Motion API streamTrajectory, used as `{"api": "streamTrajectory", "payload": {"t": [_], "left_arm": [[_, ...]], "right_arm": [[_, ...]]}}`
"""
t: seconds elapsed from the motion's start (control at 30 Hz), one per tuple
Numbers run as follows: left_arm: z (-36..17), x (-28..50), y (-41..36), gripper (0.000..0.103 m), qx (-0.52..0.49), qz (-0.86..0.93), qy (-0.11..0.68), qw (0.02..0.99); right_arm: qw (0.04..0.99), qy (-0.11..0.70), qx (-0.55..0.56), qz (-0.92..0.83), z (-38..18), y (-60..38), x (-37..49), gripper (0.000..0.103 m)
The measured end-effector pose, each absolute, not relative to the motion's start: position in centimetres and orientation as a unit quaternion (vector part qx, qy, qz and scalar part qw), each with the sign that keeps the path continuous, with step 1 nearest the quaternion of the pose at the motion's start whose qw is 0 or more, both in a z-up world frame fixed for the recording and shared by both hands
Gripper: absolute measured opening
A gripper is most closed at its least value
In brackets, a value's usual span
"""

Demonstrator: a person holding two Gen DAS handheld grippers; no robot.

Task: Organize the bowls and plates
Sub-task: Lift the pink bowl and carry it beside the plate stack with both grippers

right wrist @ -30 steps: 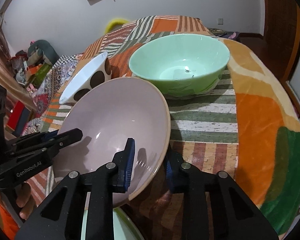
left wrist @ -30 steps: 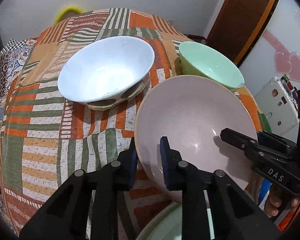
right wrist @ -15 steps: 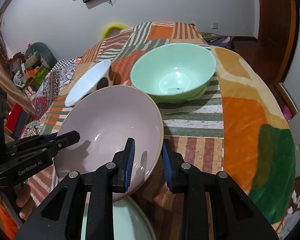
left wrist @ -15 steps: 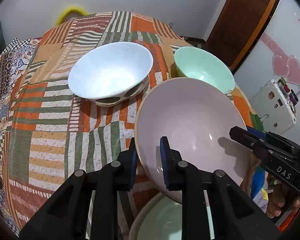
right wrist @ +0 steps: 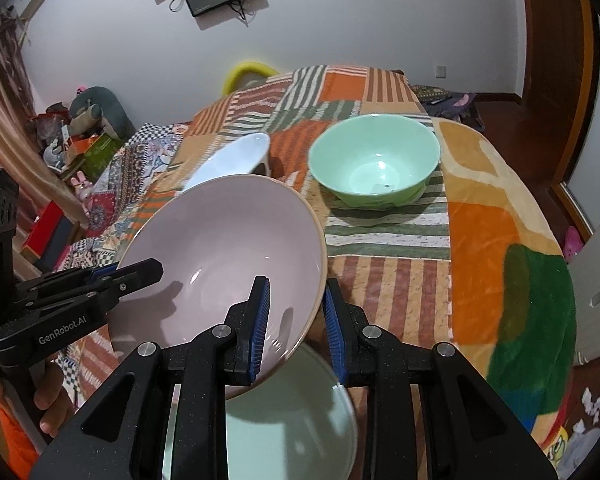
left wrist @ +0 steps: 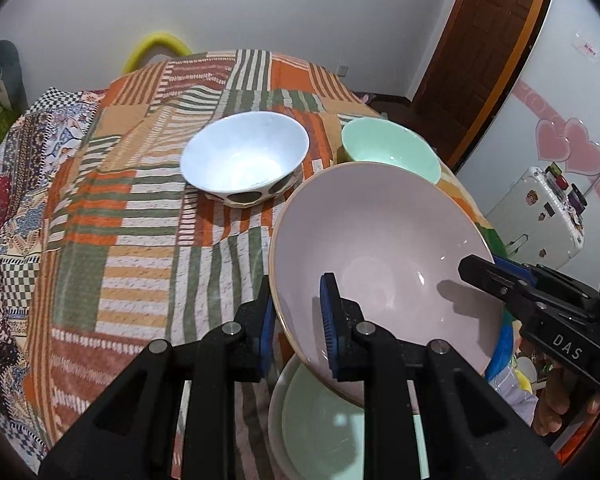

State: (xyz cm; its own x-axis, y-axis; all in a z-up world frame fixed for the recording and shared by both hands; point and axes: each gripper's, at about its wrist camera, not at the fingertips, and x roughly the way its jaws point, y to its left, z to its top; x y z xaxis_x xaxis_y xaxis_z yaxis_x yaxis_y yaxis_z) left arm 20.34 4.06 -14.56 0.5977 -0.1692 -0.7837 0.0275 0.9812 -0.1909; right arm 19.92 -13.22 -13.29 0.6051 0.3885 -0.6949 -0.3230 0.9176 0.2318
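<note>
A large pale pink bowl (left wrist: 380, 256) (right wrist: 228, 256) hangs tilted in the air, held from both sides. My left gripper (left wrist: 298, 322) is shut on its left rim, my right gripper (right wrist: 296, 320) is shut on its right rim. Directly beneath it lies a pale green plate (left wrist: 324, 428) (right wrist: 284, 424), partly hidden by the bowl and the fingers. Farther back on the patchwork cloth stand a white bowl with dark spots (left wrist: 244, 156) (right wrist: 232, 156) and a mint green bowl (left wrist: 388, 148) (right wrist: 374, 160).
The round table's patchwork cloth (left wrist: 140, 200) (right wrist: 480, 240) falls away on the left and right. A white fridge (left wrist: 572, 80) and a brown door (left wrist: 488, 40) stand to the right; clutter (right wrist: 80, 128) lies on the floor at the left.
Both grippers have risen with the pink bowl and drawn back. The white and mint bowls look smaller and farther away, and more of the green plate shows below.
</note>
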Motion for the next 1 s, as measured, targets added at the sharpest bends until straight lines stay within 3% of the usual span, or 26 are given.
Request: {"api": "streamTrajectory", "payload": {"t": [0.57,1.0], "left_arm": [[-12.3,12.4,9.0,0.021,-0.094,0.005,0.424,0.901],[-14.1,8.4,13.6,0.021,-0.107,0.061,0.439,0.890]], "right_arm": [[0.890,0.376,0.016,0.256,-12.2,-8.2,16.2,0.025],[0.867,0.392,-0.007,0.307,-13.7,-3.0,15.1,0.025]]}}
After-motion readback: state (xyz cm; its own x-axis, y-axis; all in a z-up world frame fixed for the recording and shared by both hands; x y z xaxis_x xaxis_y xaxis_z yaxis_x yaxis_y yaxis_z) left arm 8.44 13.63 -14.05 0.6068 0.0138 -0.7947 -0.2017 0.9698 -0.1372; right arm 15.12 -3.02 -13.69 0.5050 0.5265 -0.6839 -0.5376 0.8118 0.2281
